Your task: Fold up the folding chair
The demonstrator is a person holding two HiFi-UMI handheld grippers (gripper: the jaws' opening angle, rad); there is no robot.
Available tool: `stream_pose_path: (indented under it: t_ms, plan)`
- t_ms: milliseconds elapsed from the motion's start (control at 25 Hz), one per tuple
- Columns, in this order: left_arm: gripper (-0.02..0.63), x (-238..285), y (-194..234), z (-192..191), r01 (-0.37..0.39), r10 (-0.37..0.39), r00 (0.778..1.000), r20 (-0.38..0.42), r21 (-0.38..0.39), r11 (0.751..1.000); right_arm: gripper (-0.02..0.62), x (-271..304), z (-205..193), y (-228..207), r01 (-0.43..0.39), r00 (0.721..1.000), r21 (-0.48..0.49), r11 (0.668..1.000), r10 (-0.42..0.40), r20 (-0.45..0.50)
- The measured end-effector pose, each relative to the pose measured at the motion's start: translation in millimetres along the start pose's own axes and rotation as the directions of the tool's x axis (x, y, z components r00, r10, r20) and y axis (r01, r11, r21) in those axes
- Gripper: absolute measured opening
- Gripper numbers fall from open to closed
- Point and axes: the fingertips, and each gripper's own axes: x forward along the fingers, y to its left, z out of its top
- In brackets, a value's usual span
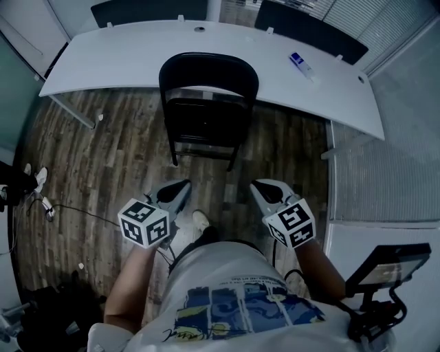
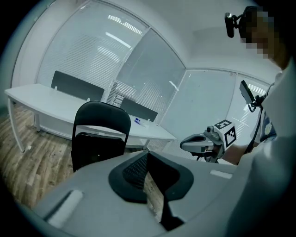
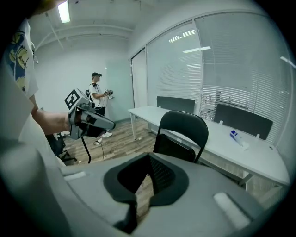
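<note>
While aimed at the unfolded folding chair (image 1: pixel 208 120) standing dead ahead, held left gripper (image 1: pixel 184 187) and right gripper (image 1: pixel 256 186) shut, empty, side by side, equally near yet well short.

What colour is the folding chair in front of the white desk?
The folding chair is black, frame and seat alike; the head view shows it best.

Your pictures are dim and bluish. A ceiling lamp (image 3: pixel 64 11) glares high to the left of your right tool (image 3: pixel 148 159), whose near body blurs. Edges bend and darken.
</note>
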Motion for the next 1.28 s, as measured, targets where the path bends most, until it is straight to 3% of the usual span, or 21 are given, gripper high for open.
stream_pose_path:
  t_ms: [320, 600, 800, 1120, 1280]
  plan:
    - [0.005, -51, -71, -36, 0.012, -0.011, 1.000, -0.014, 0.055, 0.998, 0.003, -76, -40, 63, 0.039, 0.998, 0.060, 0.997, -0.042, 0.045]
    - [0.005, -81, -107, -60, 0.015, -0.013, 1.000, -0.014, 0.076, 0.997, 0.003, -113, -65, 103, 0.052, 0.997, 0.077, 0.996, -0.056, 0.052]
    - [0.005, -94, -131, -65, 0.101, -0.102, 0.995, 0.004, 0.103, 0.990, 0.003, -127, -72, 119, 0.080, 0.995, 0.078, 0.994, -0.085, 0.051]
    - [0.005, -117, -135, -60, 0.139, -0.136, 0.990, -0.033, 0.147, 0.979, 0.003, -128, -53, 147, 0.112, 0.990, 0.091, 0.989, -0.120, 0.078]
    - [0.005, -165, -112, -81, 0.159, -0.153, 0.987, -0.049, 0.162, 0.974, 0.003, -108, -44, 204, 0.123, 0.988, 0.073, 0.990, -0.129, 0.085]
